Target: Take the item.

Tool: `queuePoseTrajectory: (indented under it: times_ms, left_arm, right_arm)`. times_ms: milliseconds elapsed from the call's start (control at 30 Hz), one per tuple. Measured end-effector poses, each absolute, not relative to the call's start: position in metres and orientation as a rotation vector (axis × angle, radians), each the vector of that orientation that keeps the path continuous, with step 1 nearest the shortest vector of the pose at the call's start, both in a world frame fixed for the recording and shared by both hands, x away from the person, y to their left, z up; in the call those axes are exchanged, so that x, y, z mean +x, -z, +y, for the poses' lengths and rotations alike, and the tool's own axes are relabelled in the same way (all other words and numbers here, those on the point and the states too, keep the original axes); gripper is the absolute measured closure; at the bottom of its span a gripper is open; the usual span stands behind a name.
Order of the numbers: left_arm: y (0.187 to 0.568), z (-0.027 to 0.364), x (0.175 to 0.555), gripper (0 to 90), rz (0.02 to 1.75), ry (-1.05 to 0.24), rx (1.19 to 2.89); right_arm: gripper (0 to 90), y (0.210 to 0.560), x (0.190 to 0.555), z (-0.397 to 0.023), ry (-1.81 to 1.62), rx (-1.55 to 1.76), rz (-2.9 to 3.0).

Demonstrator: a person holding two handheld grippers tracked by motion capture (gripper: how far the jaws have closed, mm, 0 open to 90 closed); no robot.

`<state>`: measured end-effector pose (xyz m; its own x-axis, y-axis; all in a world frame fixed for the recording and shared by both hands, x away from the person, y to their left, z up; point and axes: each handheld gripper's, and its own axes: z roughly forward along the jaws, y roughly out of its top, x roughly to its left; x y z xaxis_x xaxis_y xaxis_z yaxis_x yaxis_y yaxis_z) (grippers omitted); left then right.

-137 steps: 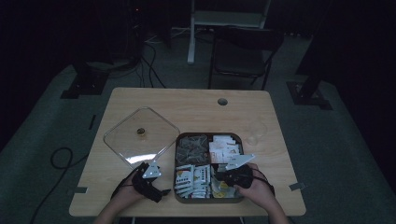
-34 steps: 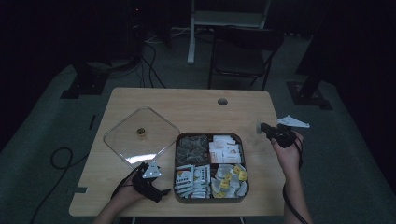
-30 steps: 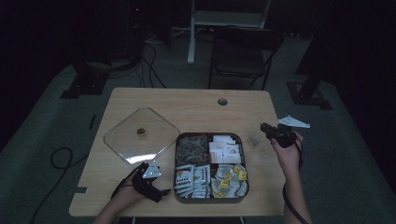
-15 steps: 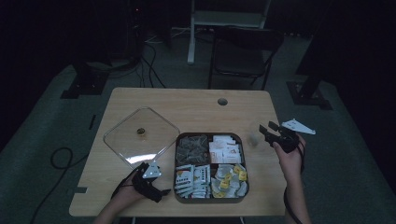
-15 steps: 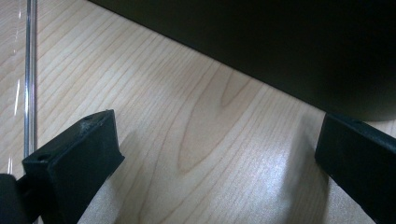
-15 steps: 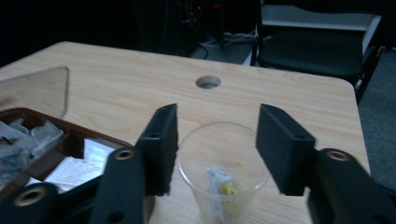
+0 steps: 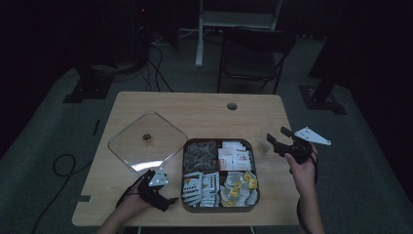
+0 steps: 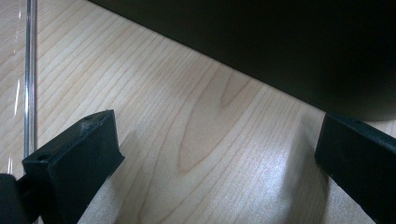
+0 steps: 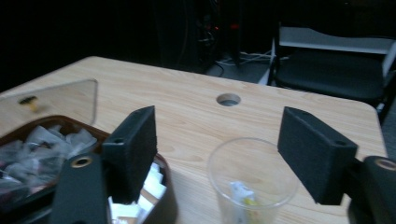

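A dark tray (image 7: 219, 209) with four compartments of tea bags and packets sits at the table's front middle. Its clear lid (image 7: 146, 141) lies to the left. A clear plastic cup (image 7: 264, 145) stands right of the tray, and in the right gripper view this cup (image 9: 252, 177) holds a small yellow-and-white packet (image 9: 243, 193). My right gripper (image 7: 277, 137) hovers just above and behind the cup; its jaws have just been opening and nothing is pressed between them (image 9: 224, 140). My left gripper (image 7: 165, 201) rests open on the wood by the tray's front left corner, with bare table between its jaws (image 8: 219, 149).
A round cable hole (image 7: 232, 106) is at the table's back edge. A black chair (image 7: 253, 48) stands behind the table. The table's right edge runs close to my right hand. The lid's rim (image 8: 29, 70) and the tray's dark wall (image 8: 280, 42) flank my left gripper.
My right gripper went from the tray's front right compartment out to the cup at the right, and its jaws have spread apart. The left gripper has stayed put.
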<state>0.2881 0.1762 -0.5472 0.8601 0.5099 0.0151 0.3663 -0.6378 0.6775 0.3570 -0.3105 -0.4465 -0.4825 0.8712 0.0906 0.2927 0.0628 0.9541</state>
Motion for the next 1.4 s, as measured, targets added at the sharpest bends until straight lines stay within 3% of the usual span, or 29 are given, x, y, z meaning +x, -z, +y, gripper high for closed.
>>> queuePoseTrajectory:
  times_ms: [300,633,1400]
  left_arm:
    - [0.547,0.176,0.288,0.3,0.632,-0.268,2.327]
    - [0.547,0.176,0.288,0.4,0.631,-0.267,2.330]
    - [0.547,0.176,0.288,0.3,0.630,-0.267,2.331]
  right_arm:
    - [19.4,0.443,0.343,-0.303,-1.461,1.111,1.862]
    - [18.6,0.451,0.332,-0.298,-1.485,1.066,1.906]
    - [18.6,0.510,0.317,-0.303,-1.392,1.122,2.060]
